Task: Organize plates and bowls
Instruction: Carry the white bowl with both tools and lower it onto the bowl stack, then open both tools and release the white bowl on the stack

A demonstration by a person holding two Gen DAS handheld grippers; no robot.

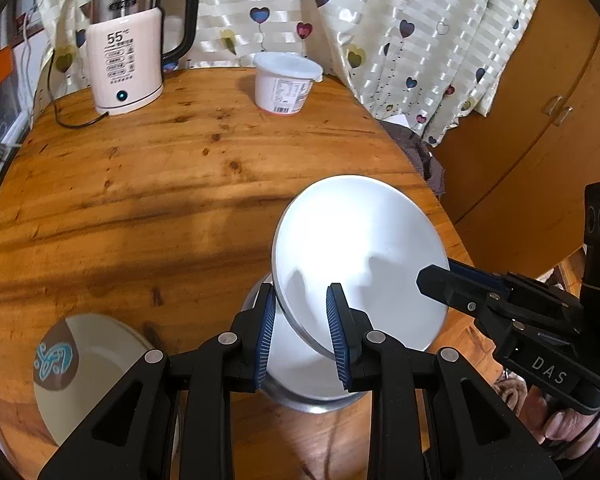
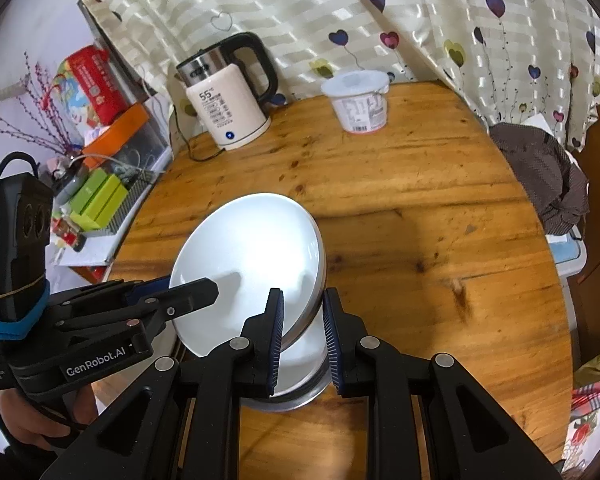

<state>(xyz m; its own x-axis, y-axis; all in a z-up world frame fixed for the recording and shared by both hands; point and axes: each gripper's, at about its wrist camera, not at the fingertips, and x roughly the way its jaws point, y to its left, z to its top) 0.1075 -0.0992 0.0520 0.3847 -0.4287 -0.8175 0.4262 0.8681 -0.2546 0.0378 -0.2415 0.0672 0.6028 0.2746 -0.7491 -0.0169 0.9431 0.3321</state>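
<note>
Both grippers grip one white plate (image 1: pixel 360 256) by opposite rim edges: left gripper (image 1: pixel 302 328) jaws narrow, clamped; right gripper (image 2: pixel 302 332) likewise. Plate tilted, held above a metal bowl (image 1: pixel 300 376) on the wooden desk (image 1: pixel 140 200). Patterned plate (image 1: pixel 88 364) nearby.

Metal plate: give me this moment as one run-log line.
phase: carry | metal plate: tilted, above table | left hand-held gripper: shut on rim | right hand-held gripper: shut on opposite rim | patterned plate: on table

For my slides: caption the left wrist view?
Both tools grip a tilted white plate over a wooden table.
</note>
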